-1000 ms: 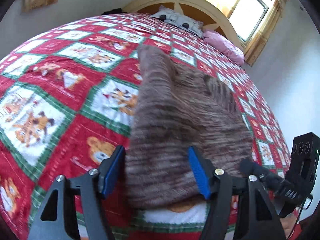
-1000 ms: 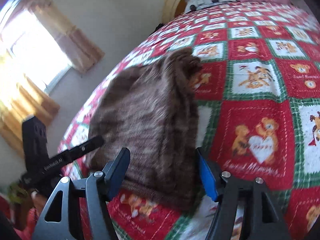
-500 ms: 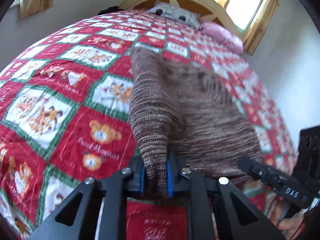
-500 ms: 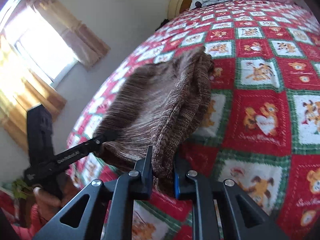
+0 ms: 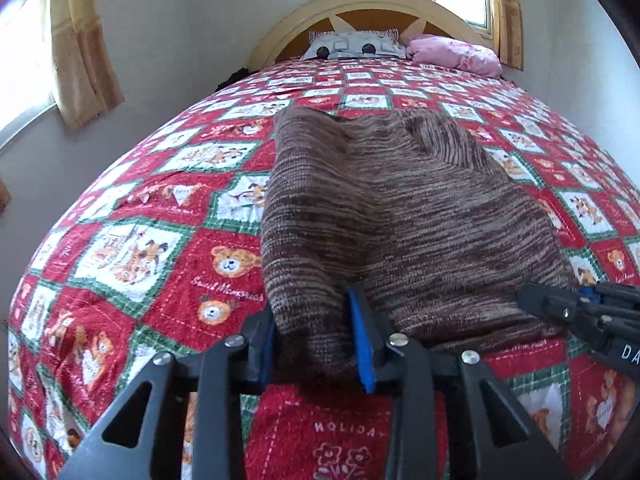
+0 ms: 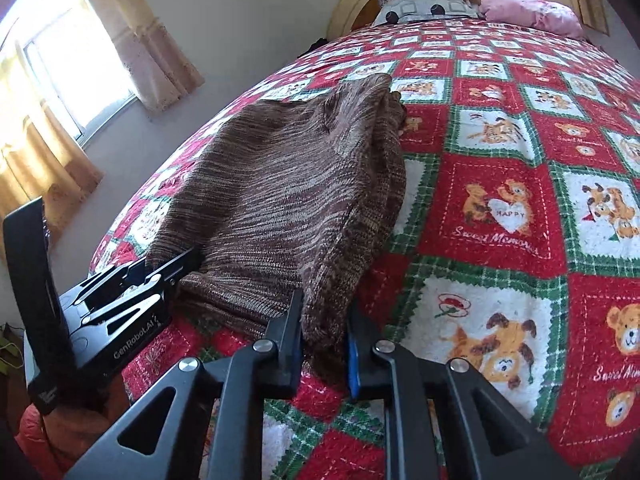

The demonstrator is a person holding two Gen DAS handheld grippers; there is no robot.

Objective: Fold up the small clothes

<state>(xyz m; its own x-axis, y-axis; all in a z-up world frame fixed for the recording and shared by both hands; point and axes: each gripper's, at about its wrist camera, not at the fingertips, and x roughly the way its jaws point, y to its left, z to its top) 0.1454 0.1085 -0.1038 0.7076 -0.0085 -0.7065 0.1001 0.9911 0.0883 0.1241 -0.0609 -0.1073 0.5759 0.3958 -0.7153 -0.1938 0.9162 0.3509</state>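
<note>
Sweater (image 5: 404, 216) lies mid-bed on quilt (image 5: 132, 256); your left gripper (image 5: 316, 344), jaws opening, pinches its near-left corner, your right gripper (image 6: 322, 340) clamps its near-right corner. Hem under pads hidden.

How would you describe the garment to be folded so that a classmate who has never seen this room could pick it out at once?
Start from the big bed with the red, green and white teddy-bear quilt. Near its foot end lies a brown knitted sweater. It is the only plain, striped-knit thing on the patterned quilt, unlike the grey pillow and pink pillow by the headboard.
</note>
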